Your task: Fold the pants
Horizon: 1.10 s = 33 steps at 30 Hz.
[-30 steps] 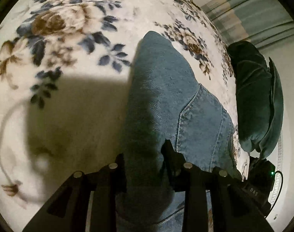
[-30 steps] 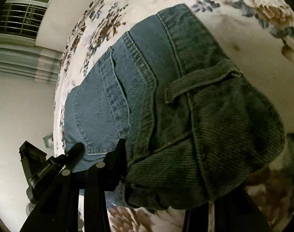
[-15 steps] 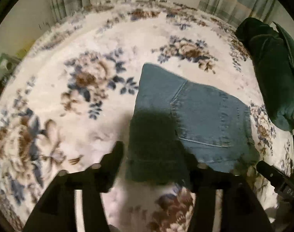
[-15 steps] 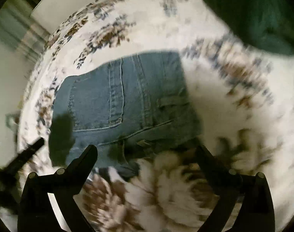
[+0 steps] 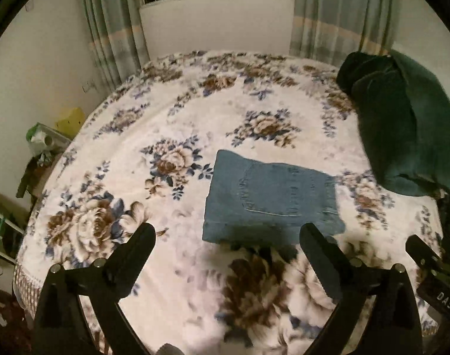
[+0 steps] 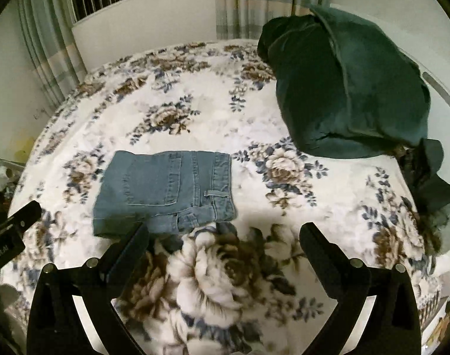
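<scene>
The jeans [image 5: 269, 201] are seen folded into a compact square on the bed [image 5: 195, 118]; left gripper [image 5: 226, 238] and right gripper [image 6: 225, 236], their jaws just opened, are empty above it, so little is judged left.

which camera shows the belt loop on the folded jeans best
The right wrist view. There the belt loop shows as a clear strip near the waistband edge of the folded jeans. The left wrist view shows the jeans' back pocket, but that edge is too blurred to show a loop.

floral bedspread [image 5: 195, 112], dark green pillow [image 6: 343, 88] on it, curtains [image 5: 112, 23] behind.
</scene>
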Each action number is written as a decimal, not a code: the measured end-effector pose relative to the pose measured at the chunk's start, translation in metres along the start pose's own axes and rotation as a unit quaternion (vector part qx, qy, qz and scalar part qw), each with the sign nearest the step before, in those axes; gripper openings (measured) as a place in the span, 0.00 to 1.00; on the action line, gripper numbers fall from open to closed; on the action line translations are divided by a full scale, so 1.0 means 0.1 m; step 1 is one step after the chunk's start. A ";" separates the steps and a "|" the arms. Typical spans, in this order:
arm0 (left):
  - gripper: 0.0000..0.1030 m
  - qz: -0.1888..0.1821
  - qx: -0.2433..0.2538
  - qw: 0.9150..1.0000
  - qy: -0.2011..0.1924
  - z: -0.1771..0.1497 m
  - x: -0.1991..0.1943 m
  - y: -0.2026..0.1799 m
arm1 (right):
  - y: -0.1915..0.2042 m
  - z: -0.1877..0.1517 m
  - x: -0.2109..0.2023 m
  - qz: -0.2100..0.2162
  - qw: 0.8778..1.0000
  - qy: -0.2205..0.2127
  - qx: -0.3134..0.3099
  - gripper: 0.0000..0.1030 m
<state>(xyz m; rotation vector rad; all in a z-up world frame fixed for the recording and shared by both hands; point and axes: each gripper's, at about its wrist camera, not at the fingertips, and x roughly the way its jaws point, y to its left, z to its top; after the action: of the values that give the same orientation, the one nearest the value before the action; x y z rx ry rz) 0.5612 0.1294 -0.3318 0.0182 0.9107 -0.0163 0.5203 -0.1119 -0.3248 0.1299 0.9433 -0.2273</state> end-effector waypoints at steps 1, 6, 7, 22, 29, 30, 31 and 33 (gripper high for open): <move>0.97 0.005 0.001 1.000 -0.007 -0.03 -0.19 -0.03 | -0.04 -0.01 -0.16 0.002 1.000 -0.005 -0.002 1.00; 0.97 0.007 0.004 0.999 -0.035 -0.14 -1.00 -0.13 | -0.22 -0.12 -1.09 0.013 0.999 -0.037 -0.012 1.00; 0.97 0.008 0.003 0.999 -0.042 -0.17 -1.20 -0.16 | -0.23 -0.14 -1.23 0.015 0.999 -0.042 -0.014 1.00; 0.97 0.013 0.000 0.993 -0.114 -0.74 -3.48 -0.28 | -0.76 -0.78 -4.08 0.043 0.989 -0.132 -0.050 1.00; 0.97 0.010 -0.003 0.992 -0.126 -0.85 -3.97 -0.21 | -0.86 -0.97 -4.87 0.039 0.986 -0.152 -0.060 1.00; 0.97 0.009 -0.002 0.992 -0.129 -0.87 -4.01 -0.21 | -0.87 -0.97 -4.95 0.040 0.986 -0.153 -0.060 1.00; 0.97 0.011 0.002 0.991 -0.132 -0.88 -4.06 -0.21 | -0.88 -0.99 -5.03 0.044 0.986 -0.152 -0.060 1.00; 1.00 0.012 0.004 0.991 -0.134 -0.91 -4.13 -0.21 | -0.87 -0.99 -5.13 0.049 0.985 -0.151 -0.062 1.00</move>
<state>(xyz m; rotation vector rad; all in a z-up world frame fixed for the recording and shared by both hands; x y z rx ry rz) 0.2361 0.1135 -0.0614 0.0335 0.6412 -0.0005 0.1306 -0.1061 0.0340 0.0258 0.6451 -0.0932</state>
